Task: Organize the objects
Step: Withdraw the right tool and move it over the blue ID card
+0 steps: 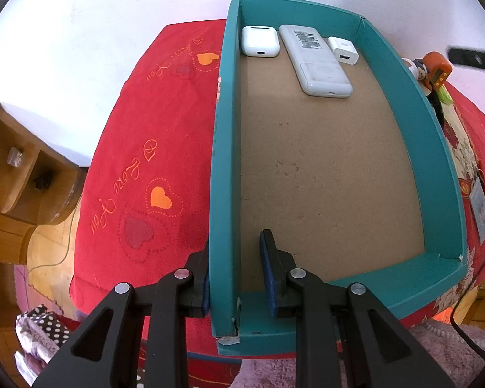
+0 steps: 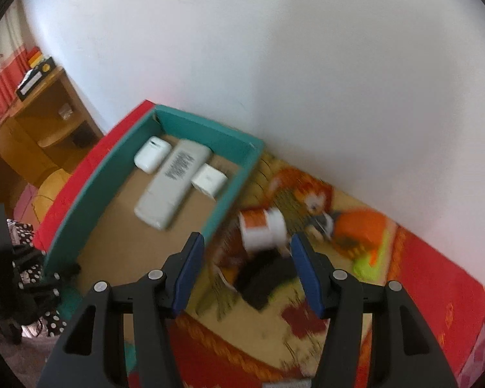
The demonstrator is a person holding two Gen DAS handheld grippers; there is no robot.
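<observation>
1. My left gripper [image 1: 237, 278] is clamped on the near corner of the teal box [image 1: 443, 174], one pad outside the side wall, the other inside, holding it put on the red bedspread [image 1: 139, 148].
2. My right gripper [image 2: 247, 268] has its jaws apart with nothing between them, hanging over the patterned cloth just right of the box.
3. Done so far, by my count: three white things lie in a row at the far end of the box — one earbud case [image 1: 259, 41], one remote control [image 1: 313, 59], one charger plug [image 1: 342, 49].
4. Left outside: one white-and-orange bottle [image 2: 263, 228] on its side, one black object [image 2: 263, 279] nearer me, one orange gadget [image 2: 359, 229] further right. The blur hides anything smaller.
5. My reckoning: about halfway, with most of the box floor bare.
</observation>
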